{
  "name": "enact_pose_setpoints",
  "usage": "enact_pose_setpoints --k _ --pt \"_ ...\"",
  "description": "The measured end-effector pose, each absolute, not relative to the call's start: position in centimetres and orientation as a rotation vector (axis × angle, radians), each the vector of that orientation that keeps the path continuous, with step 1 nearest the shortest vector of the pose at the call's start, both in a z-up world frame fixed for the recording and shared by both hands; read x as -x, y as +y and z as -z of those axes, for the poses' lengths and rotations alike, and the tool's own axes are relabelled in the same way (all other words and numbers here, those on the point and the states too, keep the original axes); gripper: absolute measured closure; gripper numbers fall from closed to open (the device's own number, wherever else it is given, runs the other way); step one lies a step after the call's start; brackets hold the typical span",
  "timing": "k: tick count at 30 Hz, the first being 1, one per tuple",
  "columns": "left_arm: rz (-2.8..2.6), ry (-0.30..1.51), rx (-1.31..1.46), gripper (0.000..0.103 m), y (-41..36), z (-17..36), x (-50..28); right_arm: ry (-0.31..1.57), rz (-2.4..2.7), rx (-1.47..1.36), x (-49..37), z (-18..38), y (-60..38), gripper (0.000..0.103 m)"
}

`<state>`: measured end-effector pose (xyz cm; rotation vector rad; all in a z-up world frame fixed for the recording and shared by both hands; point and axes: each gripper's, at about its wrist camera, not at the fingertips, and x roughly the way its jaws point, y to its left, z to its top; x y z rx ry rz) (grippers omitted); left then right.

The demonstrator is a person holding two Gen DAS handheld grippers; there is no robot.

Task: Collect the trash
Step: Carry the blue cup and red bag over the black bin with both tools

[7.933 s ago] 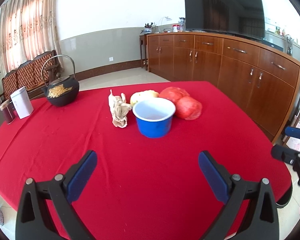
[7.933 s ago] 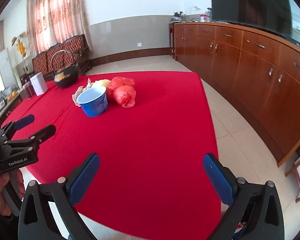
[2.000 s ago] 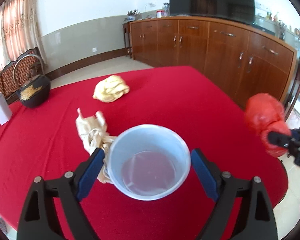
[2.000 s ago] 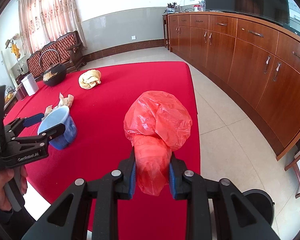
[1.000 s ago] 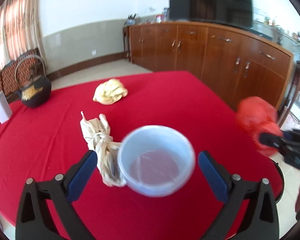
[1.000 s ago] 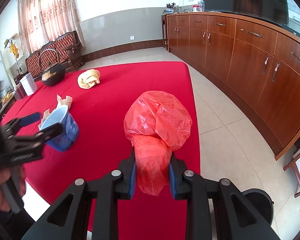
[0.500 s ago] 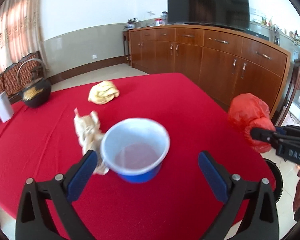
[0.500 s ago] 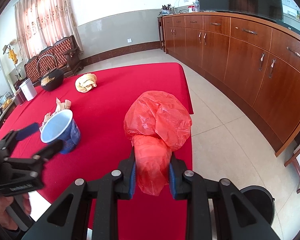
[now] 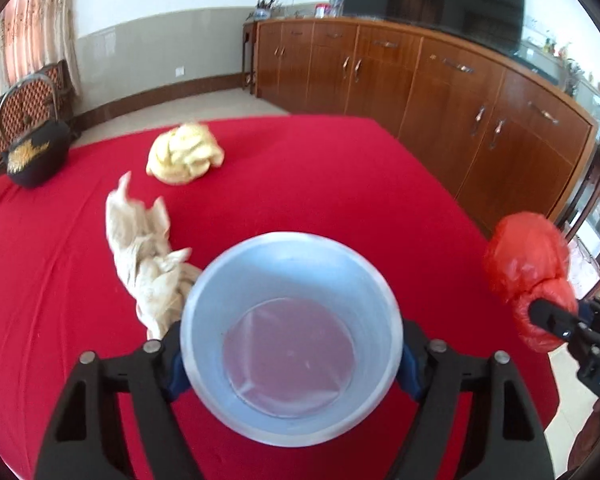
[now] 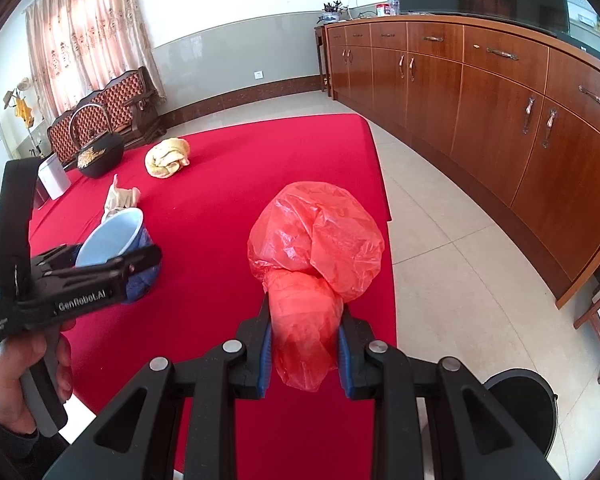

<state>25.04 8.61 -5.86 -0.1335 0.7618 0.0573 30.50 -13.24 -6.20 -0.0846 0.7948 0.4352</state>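
A blue plastic cup [image 9: 290, 320] stands on the red tablecloth [image 9: 300, 176], its pale inside facing me. My left gripper [image 9: 292, 364] has the cup between its jaws, which are closing, and the blue pads touch the cup's sides. From the right wrist view the same cup [image 10: 114, 240] sits in the left gripper [image 10: 116, 258], held by a hand. My right gripper [image 10: 302, 332] is shut on a crumpled red plastic bag [image 10: 316, 236] near the table's right edge. A beige paper wad [image 9: 144, 252] lies against the cup's left side and a yellow wad [image 9: 184, 154] lies farther back.
A black bin [image 10: 520, 408] stands on the tiled floor below the table's right edge. A black teapot [image 9: 34, 152] and a white box [image 10: 54, 178] sit at the far left of the table. Wooden cabinets [image 10: 500, 100] line the right wall.
My left gripper has moved forward over the blue cup and its jaws have narrowed from wide open onto the cup's sides. The right gripper still holds the red bag in place.
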Motion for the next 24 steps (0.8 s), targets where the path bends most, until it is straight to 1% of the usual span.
enact_pose_setpoints --k 8,24 --pt "-0.015 0.691 0.061 0.026 6.3 4.1 -22.6 0.772 -0.404 0.088 -30.0 5.9 -14.3 0.075" --pt "0.073 0.690 0.012 0.027 1.5 3.3 -21.0 0.744 -0.317 0.050 -25.3 5.0 -20.1 0.075"
